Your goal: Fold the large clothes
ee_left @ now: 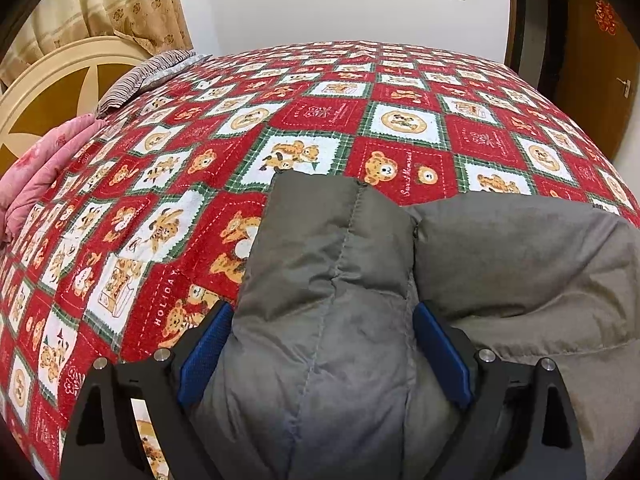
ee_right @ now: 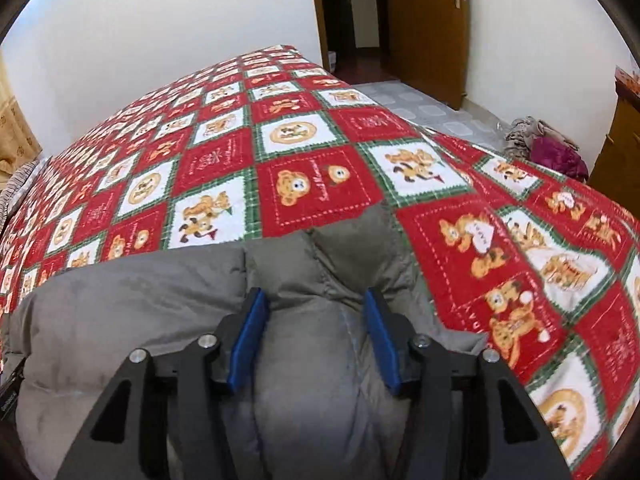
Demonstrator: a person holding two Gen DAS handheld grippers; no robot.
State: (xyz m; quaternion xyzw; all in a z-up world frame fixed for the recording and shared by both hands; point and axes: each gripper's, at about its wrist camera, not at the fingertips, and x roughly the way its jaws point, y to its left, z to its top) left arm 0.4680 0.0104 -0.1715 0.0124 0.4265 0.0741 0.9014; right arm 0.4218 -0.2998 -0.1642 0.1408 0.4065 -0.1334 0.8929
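Observation:
A grey-brown padded jacket [ee_left: 520, 264] lies bunched on the bed's near side, over a red teddy-bear quilt [ee_left: 320, 112]. My left gripper [ee_left: 324, 308] is shut on a thick quilted fold of it, the blue pads [ee_left: 206, 352] pressed into the padding on both sides. In the right wrist view the same jacket [ee_right: 120, 304] fills the lower left. My right gripper [ee_right: 314, 292] is shut on another puffy fold, which bulges up between its blue pads [ee_right: 248, 340]. The jacket's lower part is hidden under both grippers.
The quilt [ee_right: 320, 184] covers the whole bed. A pink duvet [ee_left: 44, 168], a striped pillow [ee_left: 136, 76] and a cream headboard [ee_left: 52, 88] are at the left. A pile of clothes [ee_right: 544, 144] lies on the floor near a wooden door [ee_right: 428, 28].

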